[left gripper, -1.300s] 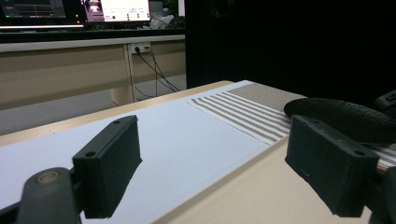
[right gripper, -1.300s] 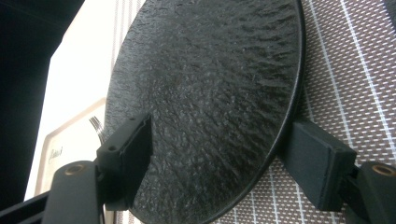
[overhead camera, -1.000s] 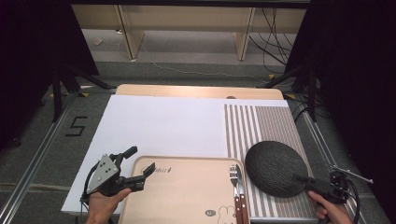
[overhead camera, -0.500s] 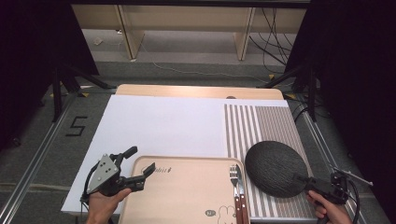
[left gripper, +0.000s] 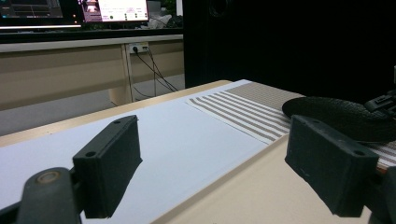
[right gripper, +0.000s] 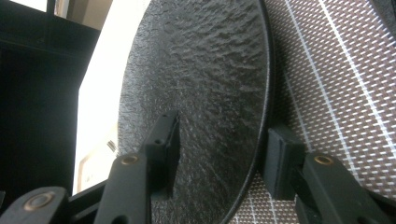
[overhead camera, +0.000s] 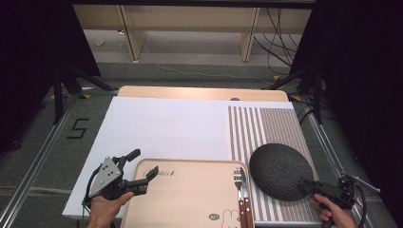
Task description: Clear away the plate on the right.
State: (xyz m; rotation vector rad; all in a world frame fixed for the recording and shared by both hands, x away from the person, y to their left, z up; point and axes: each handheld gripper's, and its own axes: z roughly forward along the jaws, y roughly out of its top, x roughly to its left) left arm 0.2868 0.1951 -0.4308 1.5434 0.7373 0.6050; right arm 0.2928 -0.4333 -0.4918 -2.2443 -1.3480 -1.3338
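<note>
A round black textured plate point(overhead camera: 278, 168) lies on the striped mat point(overhead camera: 266, 123) at the right. My right gripper point(overhead camera: 305, 183) is at the plate's near right rim. In the right gripper view its jaws point(right gripper: 224, 126) straddle that rim, one over the plate point(right gripper: 201, 60) and one outside and below the edge, with a gap left between them. My left gripper point(overhead camera: 142, 164) hovers open over the tan tray's point(overhead camera: 190, 199) left corner, holding nothing. The left gripper view looks between its wide-open jaws point(left gripper: 210, 123) to the tray point(left gripper: 252, 186) and the plate point(left gripper: 336, 112).
A fork point(overhead camera: 237, 180) and a knife point(overhead camera: 244, 192) lie side by side on the tray's right edge. A large white sheet point(overhead camera: 166, 128) covers the table's left and middle. Dark curtains flank the table, with cables and a bench on the floor beyond.
My right gripper has slid in from the right and now has its jaws around the plate's rim. The plate and the left gripper have stayed put.
</note>
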